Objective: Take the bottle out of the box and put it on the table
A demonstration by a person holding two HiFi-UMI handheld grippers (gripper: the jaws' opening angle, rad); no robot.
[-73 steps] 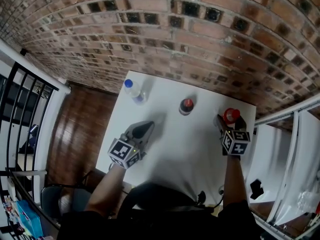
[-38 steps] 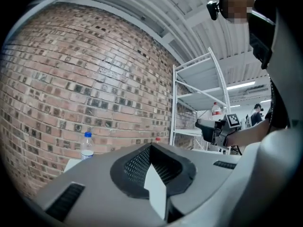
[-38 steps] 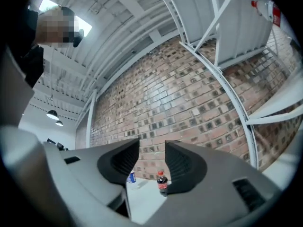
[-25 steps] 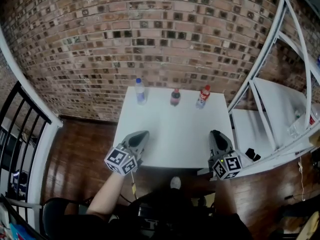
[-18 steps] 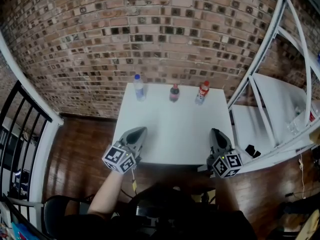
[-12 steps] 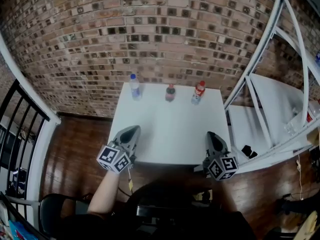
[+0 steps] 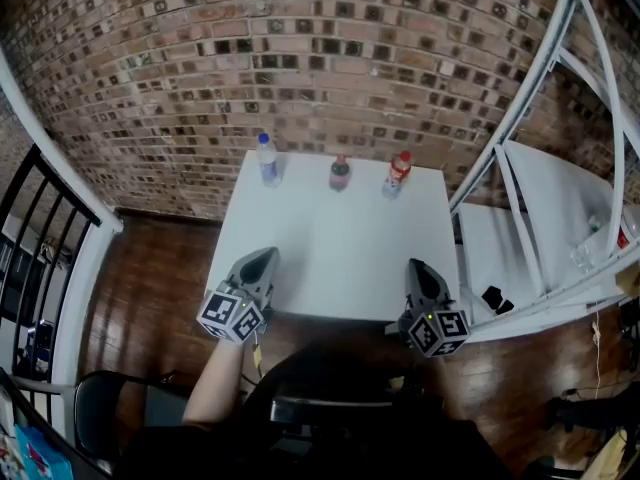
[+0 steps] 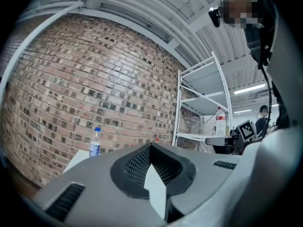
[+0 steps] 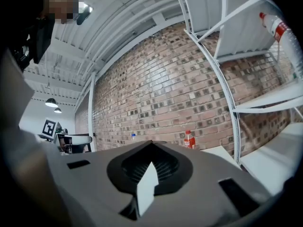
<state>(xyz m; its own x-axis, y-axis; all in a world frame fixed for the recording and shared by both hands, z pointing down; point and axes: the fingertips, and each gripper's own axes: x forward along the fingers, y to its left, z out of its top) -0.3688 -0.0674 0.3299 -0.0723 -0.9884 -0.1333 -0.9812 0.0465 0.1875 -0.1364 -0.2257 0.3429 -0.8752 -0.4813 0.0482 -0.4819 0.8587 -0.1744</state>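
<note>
Brick wall [image 7: 300, 48] behind the white table [image 7: 330, 243]. Left gripper [image 7: 262, 257] and right gripper [image 7: 419, 266] are both closed and empty over its near edge. Blue-capped bottle [image 7: 266, 160], dark bottle [image 7: 339, 172] and red bottle [image 7: 398, 174] line the far edge around 12 o'clock, with open tabletop between.

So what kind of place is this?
Probably a workshop or storage room indoors: a bare brick wall, white metal shelving beside it, and a plain white table on a wooden floor.
</note>
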